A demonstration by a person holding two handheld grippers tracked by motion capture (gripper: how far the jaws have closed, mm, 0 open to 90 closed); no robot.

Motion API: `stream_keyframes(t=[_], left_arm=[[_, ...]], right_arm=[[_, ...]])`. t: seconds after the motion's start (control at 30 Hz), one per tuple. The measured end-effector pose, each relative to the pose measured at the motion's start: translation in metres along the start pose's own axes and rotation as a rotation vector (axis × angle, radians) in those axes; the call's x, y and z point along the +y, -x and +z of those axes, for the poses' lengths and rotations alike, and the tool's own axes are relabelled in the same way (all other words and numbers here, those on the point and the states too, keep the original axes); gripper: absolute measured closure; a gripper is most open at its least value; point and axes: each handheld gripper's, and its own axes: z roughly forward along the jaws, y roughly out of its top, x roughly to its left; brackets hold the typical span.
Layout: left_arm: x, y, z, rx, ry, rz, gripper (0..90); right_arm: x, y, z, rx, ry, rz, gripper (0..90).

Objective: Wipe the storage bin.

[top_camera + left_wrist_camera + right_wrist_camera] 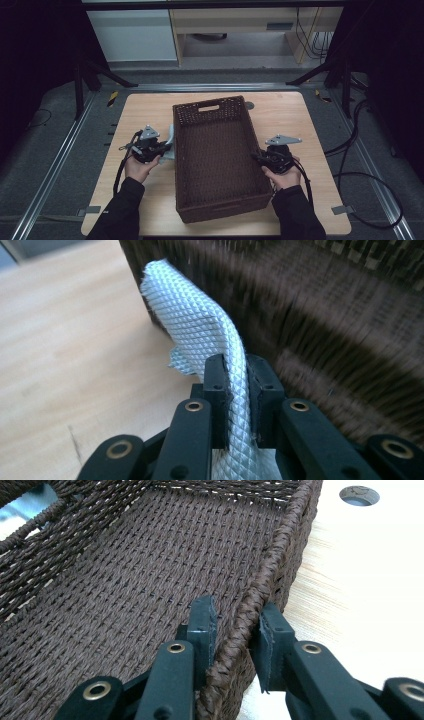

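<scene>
- The left hand-held gripper (235,390) is clenched on a white, diamond-textured cloth (200,325); both jaws press flat on a folded band of it, and the free end arches up and forward to the outer wall of the basket.
- In the high view the same left hand-held gripper (150,147) sits just beside the left long wall of the brown wicker basket (215,120), with the pale cloth (170,142) between it and the wall, low beside the wicker.
- The right hand-held gripper (235,630) straddles the basket's braided rim (272,565), one jaw inside and one outside. The inner jaw lies against the weave; a narrow gap shows at the outer one, so whether it truly grips the rim cannot be told.
- In the high view the right hand-held gripper (275,156) is at the right long wall, about midway along it. The basket stands in the middle of the table (140,110), and its woven floor looks bare.
- Judged from this, the step in hand is probably getting the cloth into the basket while the other side is steadied.
- To do it well, lift the cloth high enough that the hanging end clears the rim before moving inward; the rough wicker could snag it.
- Keep the right side firm and level, so the light basket does not slide or tip.
- Let go only once the cloth is well over the floor.
</scene>
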Motion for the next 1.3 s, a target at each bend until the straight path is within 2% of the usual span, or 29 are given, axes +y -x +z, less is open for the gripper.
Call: stream_keyframes(t=[0.17, 0.27, 0.33, 0.4, 0.5, 0.63, 0.73, 0.77, 0.8, 0.9, 0.93, 0.97, 1.0, 1.03, 1.17, 1.27, 1.3], left_arm=[[-0.011, 0.003, 0.013, -0.008, -0.074, 0.000, 80.2], [-0.012, 0.003, 0.015, -0.013, -0.086, -0.002, 80.2], [-0.011, 0.003, 0.012, -0.018, -0.072, -0.006, 80.3], [-0.006, 0.003, 0.002, -0.017, -0.029, -0.015, 80.4], [0.006, 0.004, -0.025, -0.007, 0.073, -0.020, 80.4], [0.014, 0.013, -0.042, -0.005, 0.113, 0.010, 80.5], [0.014, 0.017, -0.043, -0.006, 0.096, 0.026, 80.6], [0.009, 0.020, -0.040, -0.010, 0.068, 0.036, 80.6], [0.009, 0.020, -0.040, -0.010, 0.068, 0.036, 80.6], [-0.004, 0.024, -0.030, -0.026, 0.002, 0.034, 80.6], [-0.011, 0.027, -0.024, -0.031, -0.040, 0.043, 80.6], [-0.011, 0.027, -0.024, -0.031, -0.040, 0.043, 80.6], [-0.016, 0.031, -0.018, -0.039, -0.080, 0.055, 80.6], [-0.017, 0.032, -0.015, -0.049, -0.092, 0.053, 80.6], [-0.021, 0.037, -0.006, -0.074, -0.131, 0.053, 80.7], [-0.021, 0.037, -0.007, -0.071, -0.128, 0.055, 80.7], [-0.019, 0.034, -0.014, -0.070, -0.098, 0.043, 80.7]], right_arm=[[0.000, 0.000, 0.000, -0.003, -0.002, 0.002, 72.5], [0.000, 0.000, 0.000, -0.004, -0.002, 0.004, 72.5], [0.000, 0.000, 0.000, -0.001, 0.000, 0.008, 72.5], [0.000, 0.000, 0.000, -0.002, 0.000, 0.005, 72.4], [0.000, 0.000, 0.000, -0.002, -0.001, 0.005, 72.4], [0.000, 0.000, 0.000, -0.003, -0.003, 0.003, 72.4], [0.001, 0.000, 0.000, -0.005, -0.003, 0.003, 72.3], [0.000, 0.000, 0.000, -0.005, -0.003, 0.003, 72.4], [0.000, 0.000, 0.000, -0.005, -0.003, 0.003, 72.4], [0.001, 0.000, 0.000, -0.007, -0.006, 0.002, 72.4], [0.001, 0.000, 0.000, -0.008, -0.007, 0.001, 72.4], [0.001, 0.000, 0.000, -0.009, -0.008, 0.001, 72.4], [0.001, -0.001, 0.000, -0.009, -0.007, 0.001, 72.4], [0.001, -0.001, 0.000, -0.011, -0.006, 0.000, 72.4], [0.001, -0.001, 0.000, -0.010, -0.006, 0.001, 72.4], [0.001, -0.001, 0.000, -0.010, -0.005, 0.000, 72.4], [0.000, -0.001, 0.000, -0.010, -0.004, 0.001, 72.4]])
